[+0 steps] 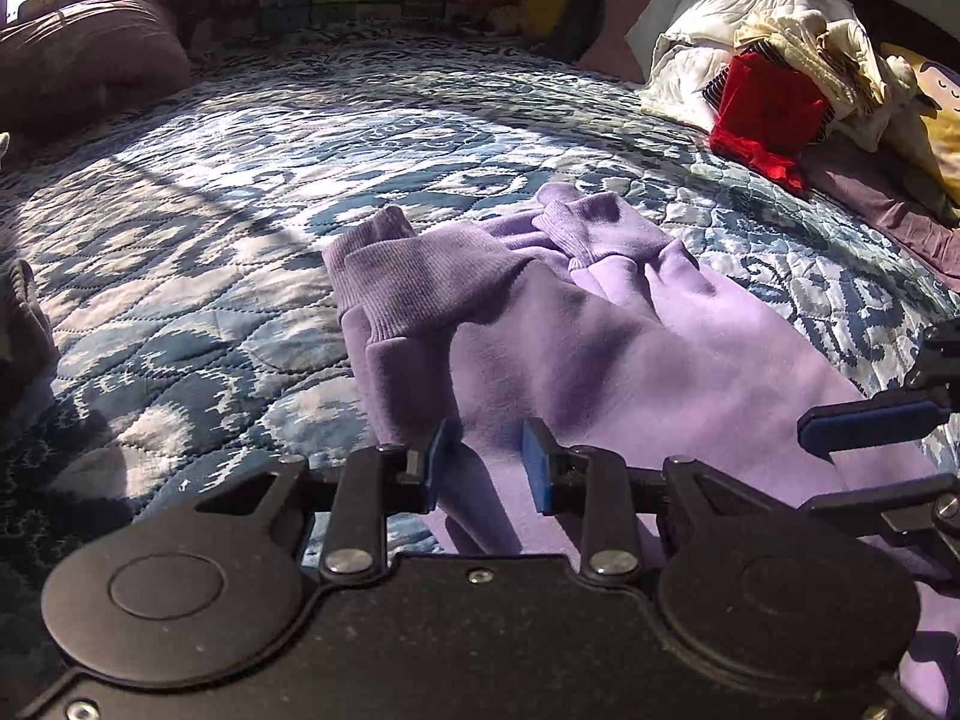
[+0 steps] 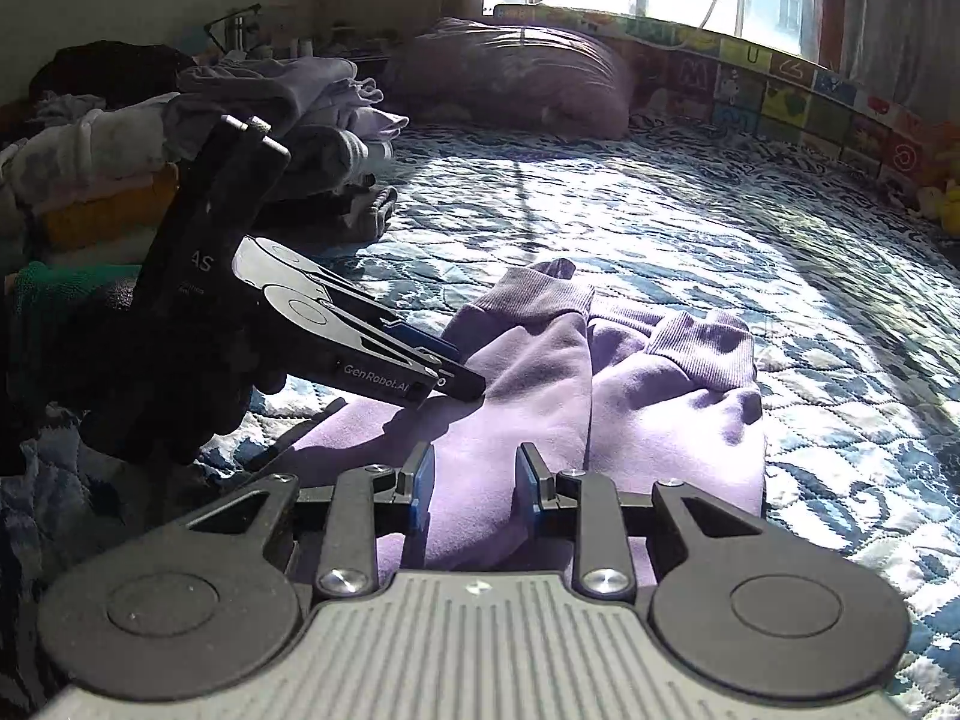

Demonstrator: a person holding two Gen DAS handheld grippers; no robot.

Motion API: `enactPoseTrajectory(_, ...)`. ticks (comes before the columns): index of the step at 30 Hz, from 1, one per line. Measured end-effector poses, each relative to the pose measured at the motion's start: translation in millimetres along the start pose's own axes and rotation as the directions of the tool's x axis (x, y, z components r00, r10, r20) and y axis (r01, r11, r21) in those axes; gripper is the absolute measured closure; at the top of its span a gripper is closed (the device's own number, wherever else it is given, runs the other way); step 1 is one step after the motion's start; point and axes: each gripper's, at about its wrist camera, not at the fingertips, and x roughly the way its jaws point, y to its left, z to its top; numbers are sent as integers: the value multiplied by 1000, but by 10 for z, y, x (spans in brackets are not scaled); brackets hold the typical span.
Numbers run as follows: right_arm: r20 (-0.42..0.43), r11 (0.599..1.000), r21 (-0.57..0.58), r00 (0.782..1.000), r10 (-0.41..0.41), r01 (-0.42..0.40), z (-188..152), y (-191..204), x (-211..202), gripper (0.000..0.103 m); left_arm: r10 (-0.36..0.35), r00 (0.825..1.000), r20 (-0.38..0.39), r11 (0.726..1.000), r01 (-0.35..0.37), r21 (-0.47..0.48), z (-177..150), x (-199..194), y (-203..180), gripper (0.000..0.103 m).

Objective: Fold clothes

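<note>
Both grippers, left gripper [image 1: 483, 468] and right gripper [image 2: 474, 483], hang over the purple pants [image 1: 600, 348] on the blue quilt [image 1: 210, 228], fingers spread apart, grabbing nothing.

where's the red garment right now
In the left wrist view the red garment sits at the upper right, on the pile of pale laundry by the white pillow, beyond the purple sweatpants.
</note>
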Motion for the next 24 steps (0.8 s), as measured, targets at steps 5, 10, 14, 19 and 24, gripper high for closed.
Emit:
enactPoseTrajectory(5,10,981,175,997,80,-80,-88,-237,47,77,5,998,68,999,-8,48,-102,-754,-296,75)
enactPoseTrajectory(10,-16,957,262,991,131,-123,-61,-314,72,76,-96,994,45,981,86,173,-599,-1482,-963,77)
enactPoseTrajectory(14,-84,962,259,990,112,-86,-37,-288,222,79,-42,996,-84,981,57,188,-1048,-1263,-1233,86)
enactPoseTrajectory(19,7,944,315,995,102,-99,54,-351,-212,78,-27,999,25,999,26,31,-1105,-1539,-1184,86)
enactPoseTrajectory(24,140,904,416,989,48,-103,-338,-653,-1053,74,49,988,149,932,9,-363,-1242,-2107,-861,61)
